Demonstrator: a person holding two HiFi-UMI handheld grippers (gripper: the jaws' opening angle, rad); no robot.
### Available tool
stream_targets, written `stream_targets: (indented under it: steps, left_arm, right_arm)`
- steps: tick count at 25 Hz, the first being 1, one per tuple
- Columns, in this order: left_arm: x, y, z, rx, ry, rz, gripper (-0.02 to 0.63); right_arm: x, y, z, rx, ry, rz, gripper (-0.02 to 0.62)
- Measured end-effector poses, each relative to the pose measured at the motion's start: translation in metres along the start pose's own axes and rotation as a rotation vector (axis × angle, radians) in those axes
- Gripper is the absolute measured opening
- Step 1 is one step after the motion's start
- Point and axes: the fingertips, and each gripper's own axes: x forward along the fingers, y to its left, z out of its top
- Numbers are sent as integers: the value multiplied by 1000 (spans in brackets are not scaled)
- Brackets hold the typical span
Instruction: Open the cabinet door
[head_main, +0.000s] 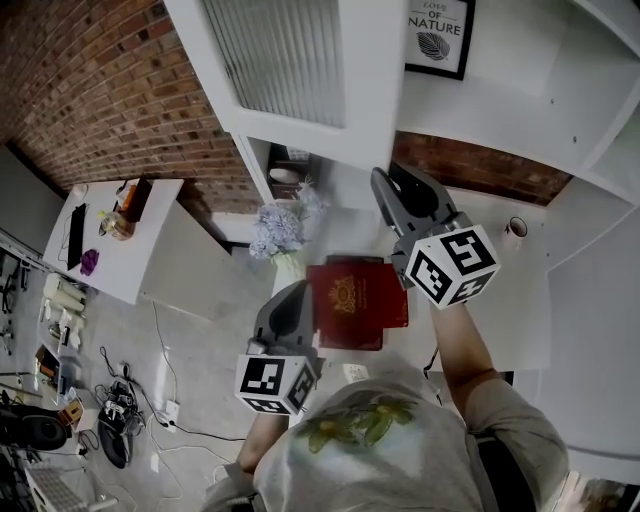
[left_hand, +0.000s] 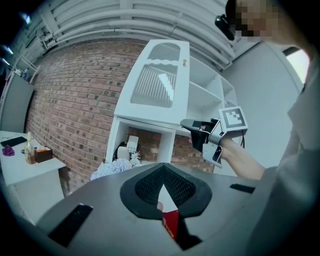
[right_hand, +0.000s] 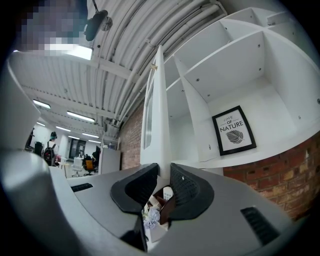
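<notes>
Cabinet door: white, flat-framed, with a ribbed translucent pane; it stands swung out from the white cabinet, edge-on in the right gripper view, and its top is cut off by the head view's frame. Right gripper: grey, raised to the door's lower free corner, with black ridged pads on either side of the door's thin edge and a gap no wider than that edge, so it appears to pinch it, though the contact itself is hard to make out. Its marker cube hides the hand. Left gripper: held lower, jaw tips pressed together, with a wedge-shaped slit behind them. Red box: flat and rectangular with a gold emblem, lying on the white counter; a strip of it shows through that slit, and whether it touches the jaws cannot be told. Pale flowers: a fluffy cluster beside the box, its vase mostly hidden. Open shelves: white and square-celled, holding a black-framed print of a leaf. Brick wall: rough and red. White table: carries small items too small to identify.
</notes>
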Motion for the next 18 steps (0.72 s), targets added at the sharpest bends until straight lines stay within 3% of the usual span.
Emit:
stream_targets:
  steps: [18]
  left_arm:
    - [-50,0,-13,-36,12,53,9]
  right_arm:
    - [-16,32,0,-19,7,-16,83]
